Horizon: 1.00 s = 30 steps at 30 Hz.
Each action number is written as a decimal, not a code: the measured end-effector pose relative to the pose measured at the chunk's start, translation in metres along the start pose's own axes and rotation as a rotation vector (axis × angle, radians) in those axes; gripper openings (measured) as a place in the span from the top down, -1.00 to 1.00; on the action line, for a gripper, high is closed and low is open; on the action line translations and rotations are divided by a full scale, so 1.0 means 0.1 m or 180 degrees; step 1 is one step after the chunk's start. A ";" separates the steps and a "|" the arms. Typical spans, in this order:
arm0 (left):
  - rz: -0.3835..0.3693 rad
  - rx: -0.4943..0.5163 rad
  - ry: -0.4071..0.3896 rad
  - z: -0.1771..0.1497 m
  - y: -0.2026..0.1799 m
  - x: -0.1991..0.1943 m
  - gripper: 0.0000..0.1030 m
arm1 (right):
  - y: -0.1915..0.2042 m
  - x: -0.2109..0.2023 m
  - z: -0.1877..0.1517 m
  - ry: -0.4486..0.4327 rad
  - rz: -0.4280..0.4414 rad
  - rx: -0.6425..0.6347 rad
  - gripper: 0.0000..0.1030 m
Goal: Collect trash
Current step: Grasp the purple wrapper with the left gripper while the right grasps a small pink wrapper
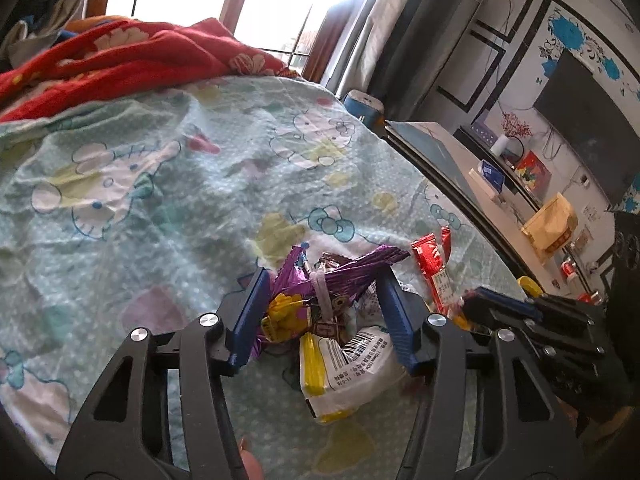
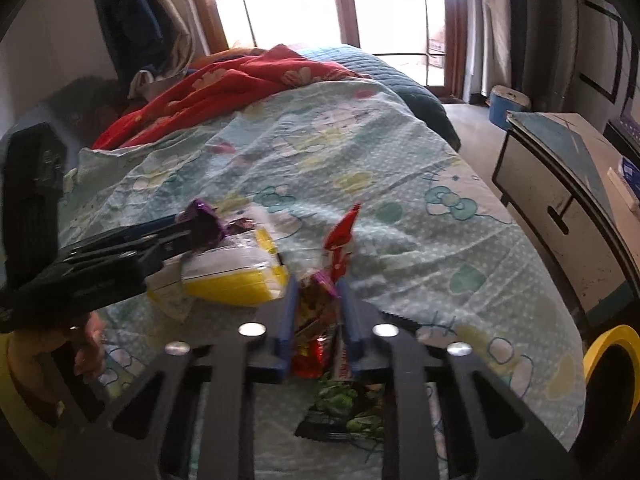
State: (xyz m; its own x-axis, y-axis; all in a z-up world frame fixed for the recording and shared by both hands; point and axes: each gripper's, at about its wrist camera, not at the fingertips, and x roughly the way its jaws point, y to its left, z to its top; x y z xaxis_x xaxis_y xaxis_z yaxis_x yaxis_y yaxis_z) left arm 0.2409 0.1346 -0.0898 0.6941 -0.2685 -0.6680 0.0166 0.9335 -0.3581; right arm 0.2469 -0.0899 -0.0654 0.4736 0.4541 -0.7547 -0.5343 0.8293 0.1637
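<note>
A pile of snack wrappers lies on the light blue cartoon bedsheet (image 1: 160, 200). My left gripper (image 1: 320, 280) is closed on a crumpled purple wrapper (image 1: 340, 276), with a white and yellow packet (image 1: 348, 364) just below it. A red wrapper (image 1: 432, 264) lies to the right. My right gripper (image 2: 318, 292) is shut on a red wrapper (image 2: 340, 248) that sticks up between its blue fingers (image 2: 290, 312). A green and black wrapper (image 2: 344, 408) lies under it. The left gripper (image 2: 132, 240) shows in the right wrist view with the purple wrapper (image 2: 204, 220) and the yellow packet (image 2: 236, 276).
A red floral blanket (image 1: 120, 52) is bunched at the bed's far end by the window. A low cabinet (image 2: 560, 200) stands to the right of the bed. A blue bin (image 2: 506, 106) stands on the floor beyond it. A yellow-rimmed black container (image 2: 612, 372) sits at the right edge.
</note>
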 end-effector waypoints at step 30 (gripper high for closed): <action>-0.0054 -0.0361 -0.0455 -0.31 0.19 -0.82 0.63 | 0.40 -0.65 -0.45 -0.0222 0.0342 -0.0101 0.84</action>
State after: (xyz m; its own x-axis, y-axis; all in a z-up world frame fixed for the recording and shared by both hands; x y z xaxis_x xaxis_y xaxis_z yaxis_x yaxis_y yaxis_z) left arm 0.1619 0.1666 -0.0623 0.7898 -0.2399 -0.5645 -0.0466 0.8942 -0.4452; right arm 0.1632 -0.1005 -0.0383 0.4594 0.5622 -0.6876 -0.6059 0.7645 0.2203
